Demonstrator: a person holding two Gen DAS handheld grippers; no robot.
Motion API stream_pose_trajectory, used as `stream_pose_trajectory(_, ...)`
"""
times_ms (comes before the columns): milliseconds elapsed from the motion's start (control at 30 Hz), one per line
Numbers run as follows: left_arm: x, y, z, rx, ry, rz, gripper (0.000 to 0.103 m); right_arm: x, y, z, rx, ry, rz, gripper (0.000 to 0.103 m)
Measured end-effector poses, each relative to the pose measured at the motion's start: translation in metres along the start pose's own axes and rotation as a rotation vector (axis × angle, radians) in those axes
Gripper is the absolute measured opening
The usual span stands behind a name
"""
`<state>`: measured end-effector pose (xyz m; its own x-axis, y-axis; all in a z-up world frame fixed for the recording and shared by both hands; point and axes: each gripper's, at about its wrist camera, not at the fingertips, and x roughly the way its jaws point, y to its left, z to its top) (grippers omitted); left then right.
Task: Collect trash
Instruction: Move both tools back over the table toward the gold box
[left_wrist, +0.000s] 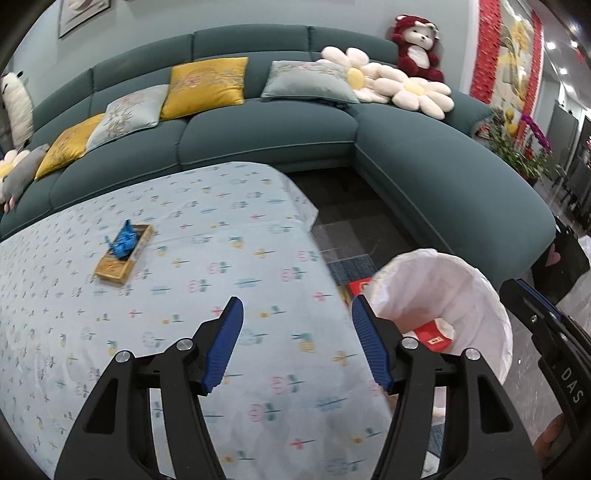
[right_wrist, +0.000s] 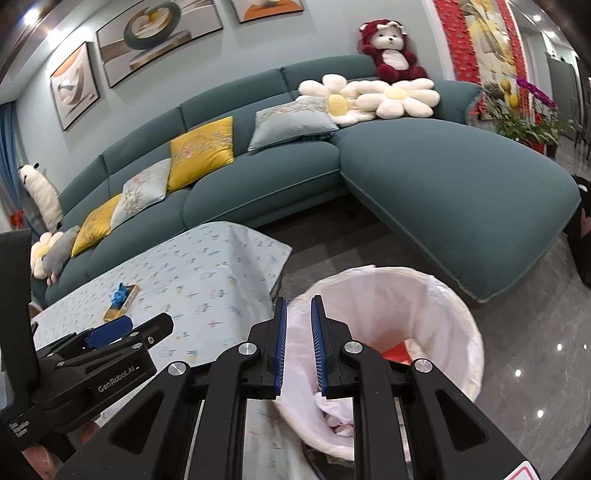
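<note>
- Beside the table's near corner, on the floor, stands a waste bin (left_wrist: 480, 291) lined with a white bag; a red packet (left_wrist: 432, 338) and some crumpled white scraps (right_wrist: 336, 410) lie in its bottom.
- On the table (left_wrist: 221, 258), well apart from the bin, a crumpled blue wrapper (left_wrist: 123, 242) sits in a shallow wooden tray (left_wrist: 110, 271).
- Over the table edge just beside the bin, the left gripper (left_wrist: 297, 339) has its blue pads spread apart, with nothing between them; only the patterned tablecloth shows in the gap.
- Above the bin's near rim, the right gripper (right_wrist: 297, 345) has its pads drawn almost together, a narrow slit left between them; no object shows in that slit, just the white liner behind it.
- From the right wrist view, the left gripper's black body appears low at the left, over the table.
- Behind the table runs a teal sectional sofa (right_wrist: 443, 177) with yellow and pale cushions, two flower-shaped pillows (right_wrist: 369, 98) and a red plush bear (right_wrist: 391, 51) on its back.
- Framed pictures (right_wrist: 155, 33) hang on the wall above the sofa, and potted plants (right_wrist: 524, 118) stand at the far right.
</note>
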<state>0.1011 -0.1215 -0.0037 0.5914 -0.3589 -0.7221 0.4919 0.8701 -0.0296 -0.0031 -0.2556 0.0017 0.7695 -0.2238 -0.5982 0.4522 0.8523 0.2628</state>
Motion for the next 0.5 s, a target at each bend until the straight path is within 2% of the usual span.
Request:
stream_pose_trajectory(100, -0.001, 0.017, 0.000, -0.025, 0.002, 0.006, 0.060, 0.001, 0.017, 0.000, -0.027, 0.004, 0.010, 0.016)
stream_pose_trajectory(167, -0.004, 0.030, -0.002, -0.046, -0.002, 0.017, 0.068, 0.001, 0.028, 0.001, -0.042, 0.002, 0.014, 0.025)
stream_pose_trajectory(200, -0.005, 0.037, -0.002, -0.058, -0.006, 0.022, 0.069, 0.001, 0.035, 0.001, -0.051, -0.001, 0.018, 0.029)
stream_pose_trajectory(300, -0.006, 0.053, -0.003, -0.081, -0.006, 0.038, 0.069, 0.004, 0.054, 0.000, -0.077, 0.006, 0.032, 0.030)
stream_pose_trajectory(500, -0.009, 0.099, -0.007, -0.134, -0.011, 0.100, 0.081, 0.017, 0.096, -0.005, -0.133, 0.033, 0.074, 0.034)
